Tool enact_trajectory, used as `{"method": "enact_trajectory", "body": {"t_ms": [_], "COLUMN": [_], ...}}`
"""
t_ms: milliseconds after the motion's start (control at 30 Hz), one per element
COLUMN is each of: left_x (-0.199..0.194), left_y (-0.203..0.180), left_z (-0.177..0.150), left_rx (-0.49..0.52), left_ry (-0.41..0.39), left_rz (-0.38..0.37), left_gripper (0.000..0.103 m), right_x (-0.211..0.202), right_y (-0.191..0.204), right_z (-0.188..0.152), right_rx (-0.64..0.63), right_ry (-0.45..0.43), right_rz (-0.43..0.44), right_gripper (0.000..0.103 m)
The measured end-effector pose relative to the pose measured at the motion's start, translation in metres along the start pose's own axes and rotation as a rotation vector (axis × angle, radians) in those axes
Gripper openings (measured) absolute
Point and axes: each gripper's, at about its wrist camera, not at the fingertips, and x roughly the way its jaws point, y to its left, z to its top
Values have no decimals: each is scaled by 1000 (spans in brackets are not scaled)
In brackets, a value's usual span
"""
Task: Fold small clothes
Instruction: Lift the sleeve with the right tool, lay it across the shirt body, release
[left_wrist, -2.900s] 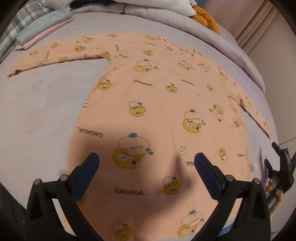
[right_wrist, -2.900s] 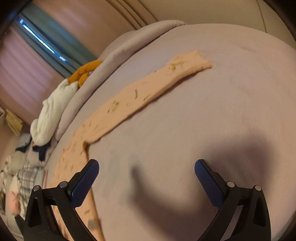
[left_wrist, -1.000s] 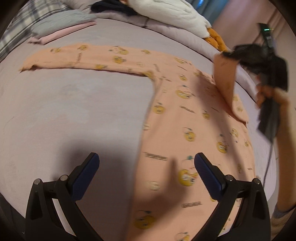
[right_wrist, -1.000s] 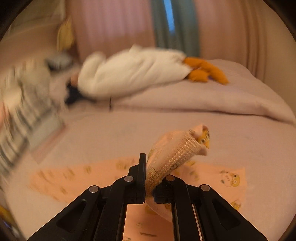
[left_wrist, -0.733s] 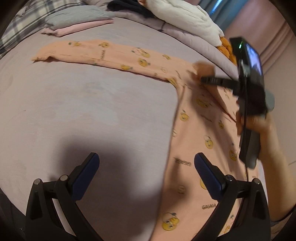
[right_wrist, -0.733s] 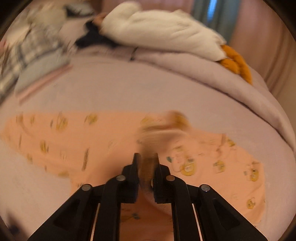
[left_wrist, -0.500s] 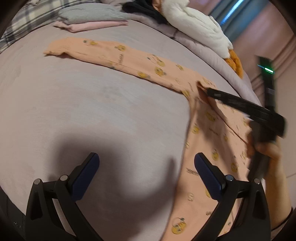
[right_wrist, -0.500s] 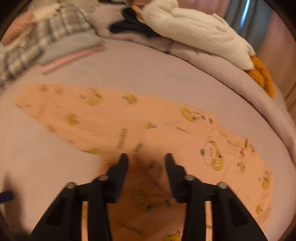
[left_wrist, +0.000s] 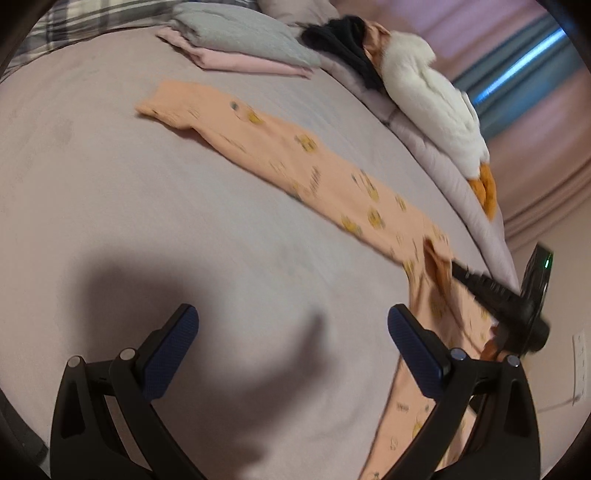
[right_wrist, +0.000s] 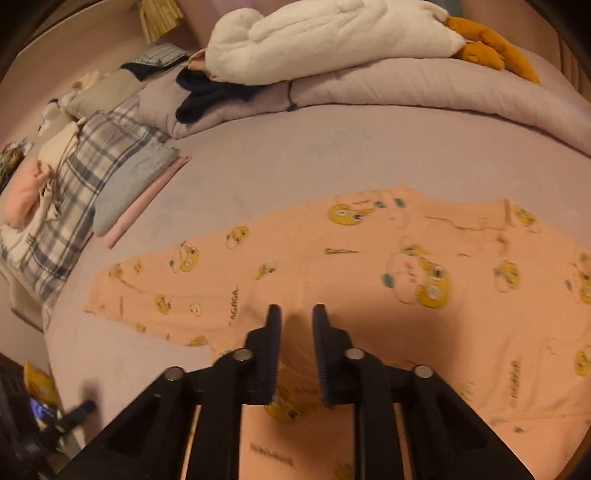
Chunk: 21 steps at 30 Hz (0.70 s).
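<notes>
Lilac bed (right_wrist: 295, 162), pink curtains (left_wrist: 546, 122) | shirt (right_wrist: 369, 266) print unreadable | left gripper (left_wrist: 291, 325) wide, empty | right gripper (right_wrist: 296, 314) closing, nothing pinched

Both views are dim and warm, tinted pinkish orange. A cool blue strip of daylight shows at the curtain gap (left_wrist: 517, 70) in the left view. A broad soft shadow (left_wrist: 207, 332) falls across the bed sheet (left_wrist: 92, 177) there. Motion blur smears the prints on the peach shirt (left_wrist: 332, 184), more so toward its right edge in the right view. Fisheye bending bulges the bed, and dark vignetting fills the corners.
</notes>
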Motion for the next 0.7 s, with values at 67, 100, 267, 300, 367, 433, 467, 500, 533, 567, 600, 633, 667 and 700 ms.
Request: {"method": "enact_trajectory", "body": {"t_ms": [67, 100, 267, 300, 367, 433, 467, 500, 533, 567, 600, 633, 667, 700], "left_x": [-1, -2, 1, 2, 3, 4, 4, 5, 8, 10, 12, 16, 19, 22], "left_y": [6, 10, 30, 35, 43, 49, 52, 54, 58, 61, 65, 66, 68, 70], "left_z": [7, 12, 34, 39, 49, 58, 63, 68, 74, 80, 86, 90, 95, 100], "left_rx": [-12, -20, -83, -101, -130, -156, -169, -181, -200, -227, -254, -266, -276, -289], "left_ry": [-9, -13, -5, -2, 0, -11, -17, -23, -29, -35, -40, -45, -49, -55], "left_rz": [10, 13, -18, -19, -34, -39, -46, -54, -73, -79, -78, -81, -83, -78], "left_gripper": [102, 102, 102, 102, 102, 102, 102, 102, 102, 102, 102, 102, 102, 102], "right_x": [5, 8, 8, 2, -15, -29, -36, -41, -45, -50, -53, -56, -59, -60], "right_y": [16, 21, 50, 50, 43, 38, 35, 32, 29, 24, 20, 16, 11, 9], "right_z": [-12, -15, -37, -39, -47, -58, -64, -71, -76, -83, -87, -91, -94, -96], "right_rx": [-22, -35, -185, -176, -127, -100, -88, -77, -66, -50, -38, -30, -24, -20], "right_ry": [3, 20, 55, 48, 46, 33, 27, 23, 21, 18, 15, 11, 3, -4], "right_rz": [7, 20, 10, 49, 186, 263, 286, 300, 312, 323, 331, 336, 325, 314], "right_gripper": [14, 14, 14, 14, 14, 14, 14, 14, 14, 14, 14, 14, 14, 14]}}
